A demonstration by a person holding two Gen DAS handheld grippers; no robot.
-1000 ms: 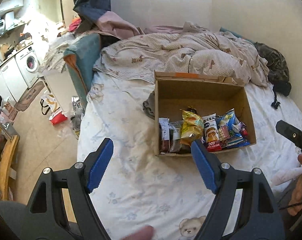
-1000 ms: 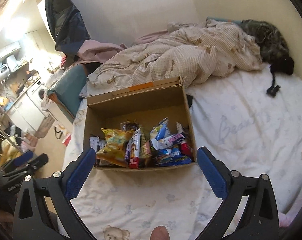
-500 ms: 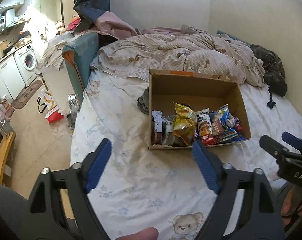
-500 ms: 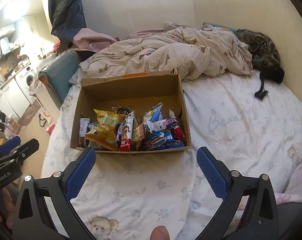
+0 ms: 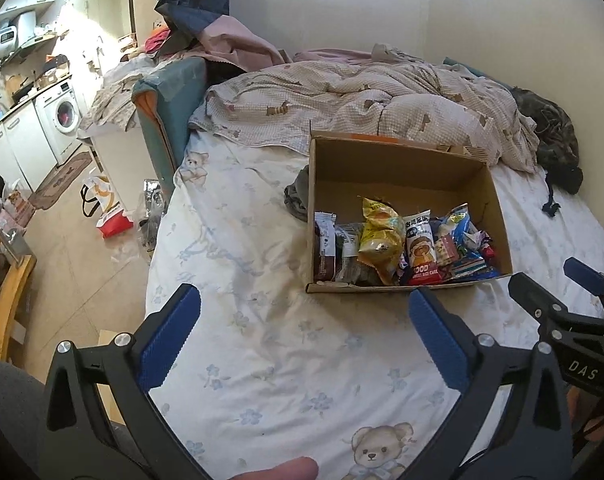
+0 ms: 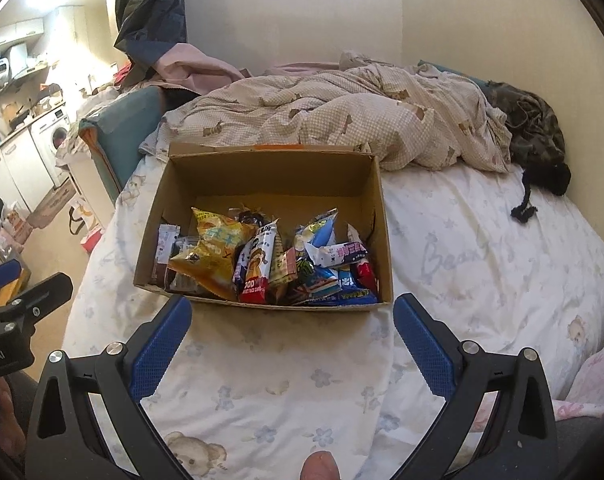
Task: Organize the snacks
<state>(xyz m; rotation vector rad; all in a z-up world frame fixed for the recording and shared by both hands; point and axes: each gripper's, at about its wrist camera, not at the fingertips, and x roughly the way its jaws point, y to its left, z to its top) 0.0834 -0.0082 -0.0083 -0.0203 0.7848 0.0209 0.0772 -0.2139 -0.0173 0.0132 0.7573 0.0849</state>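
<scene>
Open cardboard box [image 6: 270, 184] on the bed [image 6: 482, 264], crinkled foil and plastic snack packets [image 6: 262, 260] crowded upright along the near wall: brown bar at left, yellow bag [image 6: 214, 248], red-and-white rice cake pack, blue wrappers at right. Left tongs [image 5: 304, 312] tilted downward short of the box's left corner, jaws just opened wide, blue ribbed pads apart, nothing between. Right tongs [image 6: 292, 320] tilted downward, centred on the near wall, jaws spread, empty.
</scene>
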